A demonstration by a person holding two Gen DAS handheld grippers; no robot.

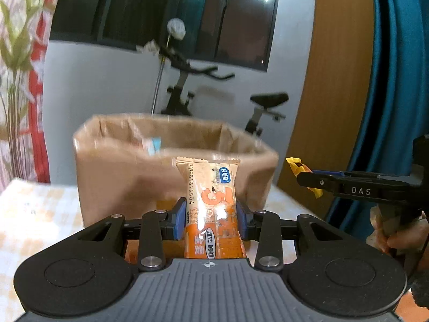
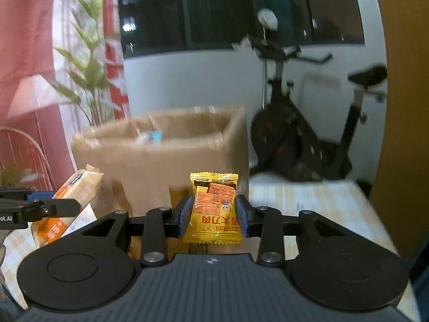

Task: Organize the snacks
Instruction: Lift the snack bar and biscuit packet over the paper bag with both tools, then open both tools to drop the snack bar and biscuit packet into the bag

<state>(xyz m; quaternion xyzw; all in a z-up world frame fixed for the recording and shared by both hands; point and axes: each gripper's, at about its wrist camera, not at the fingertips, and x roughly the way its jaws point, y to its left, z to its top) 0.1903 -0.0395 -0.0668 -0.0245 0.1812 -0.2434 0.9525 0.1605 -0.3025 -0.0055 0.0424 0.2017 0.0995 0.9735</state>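
On the checked table before the cardboard box, left gripper pinches the orange packet, right gripper the yellow packet; both probably light, crinkly, slippery, best held mid-body.

My left gripper clamping an upright orange snack bar, cardboard box behind at the table's far edge, my right gripper pinching a yellow packet

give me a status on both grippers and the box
Left gripper shut on orange snack. Right gripper shut on yellow snack. Box open ahead on table; nothing in the way.
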